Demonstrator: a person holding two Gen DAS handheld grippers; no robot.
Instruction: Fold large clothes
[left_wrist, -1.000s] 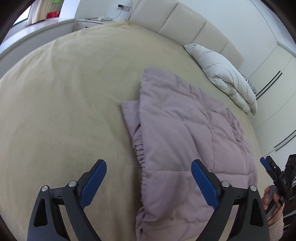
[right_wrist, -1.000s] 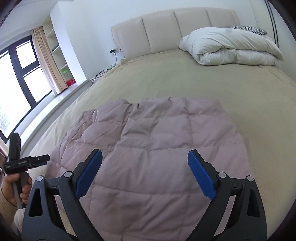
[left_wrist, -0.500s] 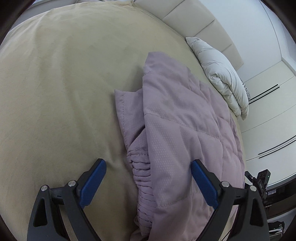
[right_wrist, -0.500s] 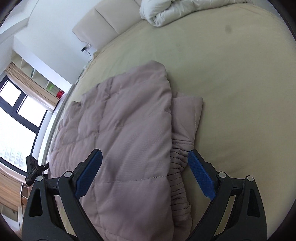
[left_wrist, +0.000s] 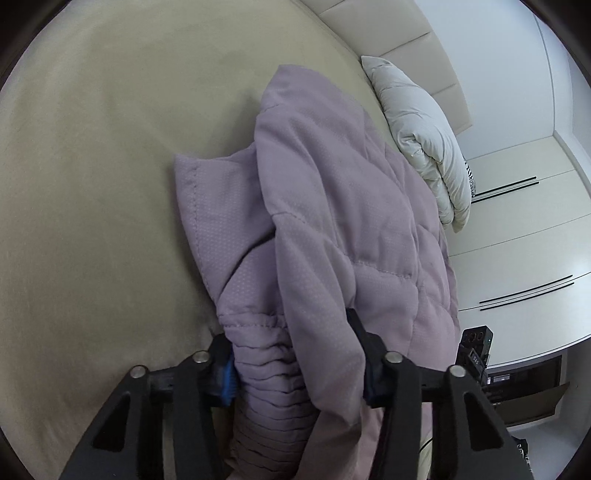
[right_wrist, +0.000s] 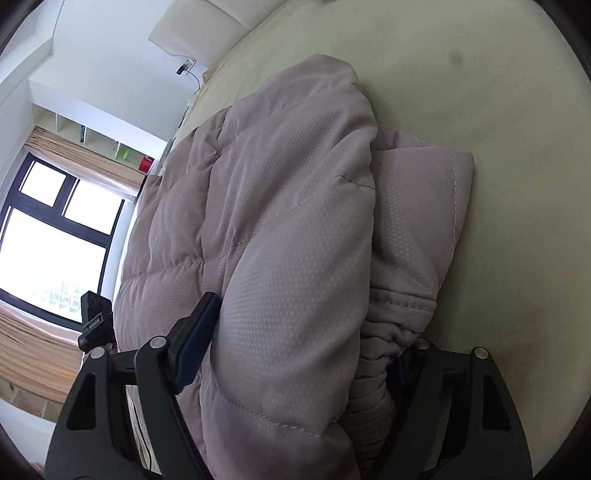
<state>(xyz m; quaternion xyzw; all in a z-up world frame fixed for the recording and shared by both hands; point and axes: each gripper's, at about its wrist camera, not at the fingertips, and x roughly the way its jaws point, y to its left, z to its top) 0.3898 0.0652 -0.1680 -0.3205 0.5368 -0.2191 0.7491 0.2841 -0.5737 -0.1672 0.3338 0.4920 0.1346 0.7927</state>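
Note:
A mauve quilted puffer jacket (left_wrist: 332, 206) lies on a beige bed (left_wrist: 92, 166); it also fills the right wrist view (right_wrist: 280, 206). My left gripper (left_wrist: 295, 365) is shut on the jacket's left near corner, with the ribbed cuff and quilted fabric bunched between its blue pads. My right gripper (right_wrist: 299, 347) is shut on the jacket's right near corner, with thick fabric and a gathered cuff (right_wrist: 373, 369) between its fingers. Both fingertips are partly hidden by cloth.
A folded white duvet (left_wrist: 424, 140) lies by the padded headboard (left_wrist: 399, 40). White wardrobe doors (left_wrist: 524, 229) stand to the right. A window with curtains (right_wrist: 51, 229) is at the left. The other gripper shows at each view's edge (left_wrist: 474, 354) (right_wrist: 94, 325).
Both grippers moved down and forward onto the jacket's near corners and closed on the fabric. They were open above it before. The fabric now bunches up between the fingers.

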